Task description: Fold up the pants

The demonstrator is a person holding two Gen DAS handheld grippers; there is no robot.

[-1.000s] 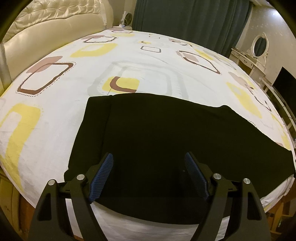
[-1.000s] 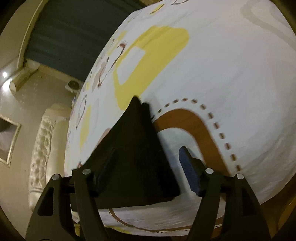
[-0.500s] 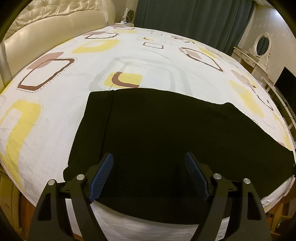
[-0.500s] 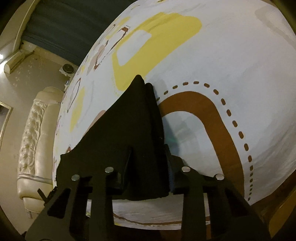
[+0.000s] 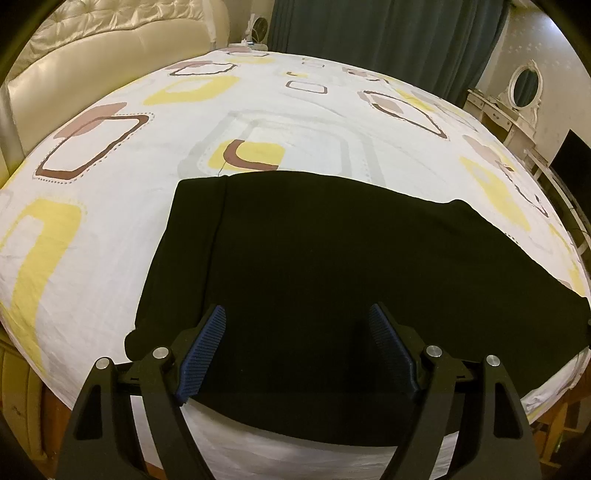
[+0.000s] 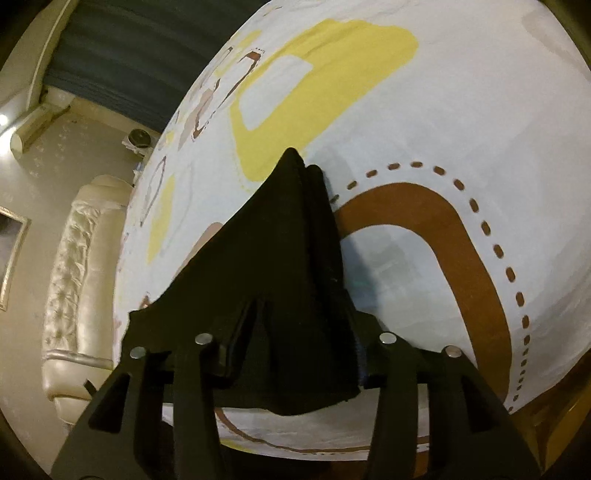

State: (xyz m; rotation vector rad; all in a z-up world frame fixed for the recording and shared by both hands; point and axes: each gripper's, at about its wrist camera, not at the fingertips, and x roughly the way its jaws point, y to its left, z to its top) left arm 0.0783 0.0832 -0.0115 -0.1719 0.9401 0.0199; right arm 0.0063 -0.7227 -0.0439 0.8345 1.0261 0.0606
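Observation:
Black pants [image 5: 332, 258] lie flat across the near part of the bed, waist end at the left, legs running off to the right. My left gripper [image 5: 297, 328] is open and hovers over the pants' near edge, holding nothing. In the right wrist view, my right gripper [image 6: 295, 314] is shut on the leg end of the pants [image 6: 288, 236], and the cloth bunches up between its fingers and rises in a peak off the sheet.
The bed has a white sheet [image 5: 110, 192] with yellow and brown shapes. A cream padded headboard [image 5: 92, 48] stands at the back left, dark curtains [image 5: 388, 33] behind, and a dressing table with an oval mirror [image 5: 524, 85] at the right.
My right gripper has closed on the leg end of the pants and the cloth has lifted into a peak. My left gripper has stayed open over the near edge.

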